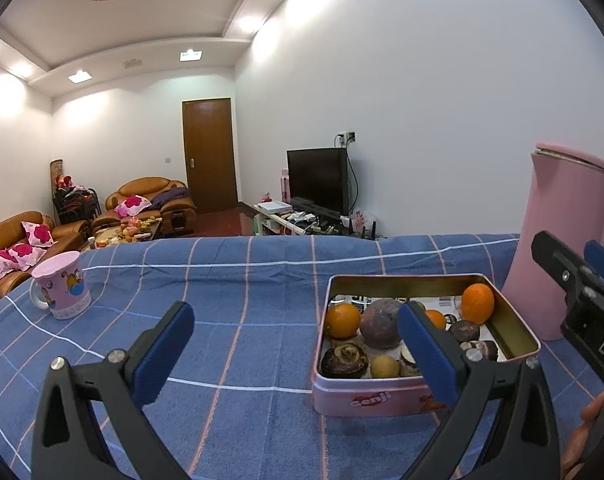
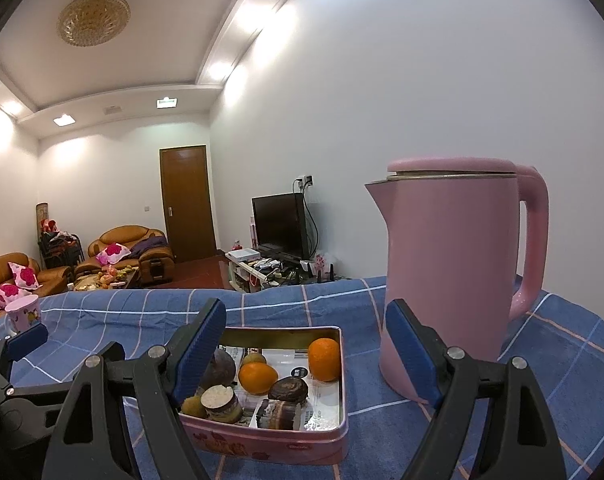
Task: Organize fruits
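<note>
A pink tin box (image 1: 386, 400) (image 2: 277, 446) lies on the blue checked tablecloth and holds several fruits: oranges (image 1: 342, 321) (image 2: 324, 359), a round dark purple fruit (image 1: 381, 323), dark mangosteens (image 1: 344, 359) (image 2: 288, 390) and a small yellow fruit (image 1: 385, 366). My left gripper (image 1: 295, 356) stands open over the cloth just left of the box, nothing between its fingers. My right gripper (image 2: 306, 356) is open above the box's near side, also with nothing in it. In the left wrist view the right gripper's black body shows at the right edge.
A tall pink kettle (image 2: 458, 272) (image 1: 562, 240) stands right of the box. A pink cartoon mug (image 1: 61, 286) (image 2: 21, 318) sits at the table's far left. Behind the table's far edge lie sofas, a TV stand and a door.
</note>
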